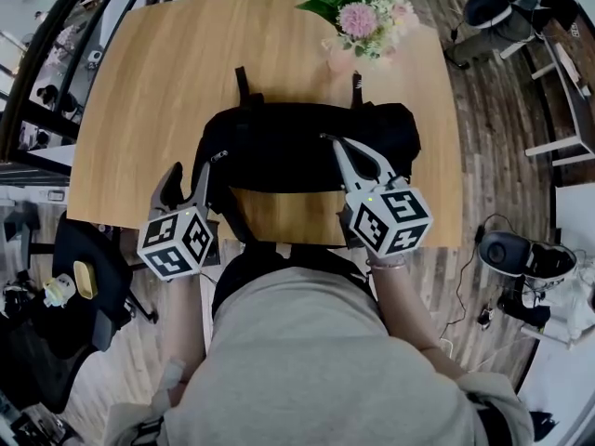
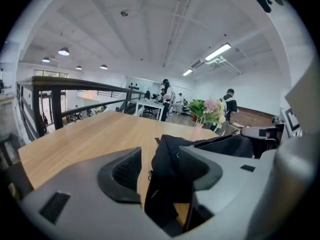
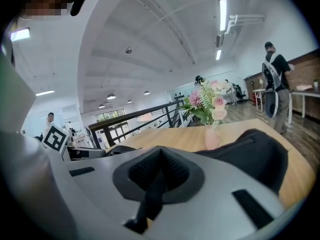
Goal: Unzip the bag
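Head view shows the bag (image 1: 307, 142) across the table (image 1: 130, 91), left gripper (image 1: 191, 171) at its end, right gripper (image 1: 328, 139) on top; gripper views add: left jaws apart around fabric; right jaws pinching a black tab (image 3: 149, 196).

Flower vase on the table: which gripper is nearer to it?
Right. The right gripper, shut on a black pull strap, rests on the black bag in front of the flower vase; the left gripper is open at the bag's left end, farther off.
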